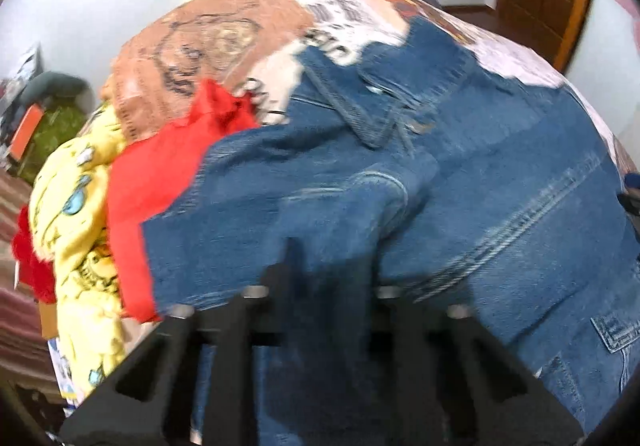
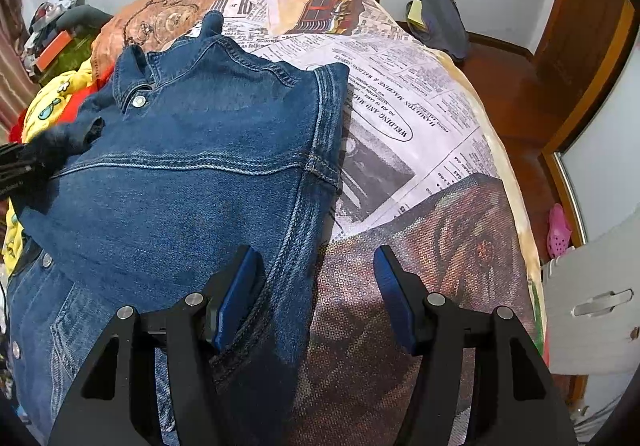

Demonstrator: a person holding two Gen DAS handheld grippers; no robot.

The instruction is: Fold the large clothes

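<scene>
Denim jacket lies back-up on the bed, sleeve-fold in hand: my left gripper looks pinched narrow on denim, blurred; right gripper gapes half-wide, empty, and next should take the side seam.

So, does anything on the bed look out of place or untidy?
Yes. Beside the denim jacket lies a crumpled heap of a red garment and a yellow printed garment, unfolded. The jacket's collar also sits rumpled.

Newsprint bedspread; wooden door; pink clog on floor.
</scene>
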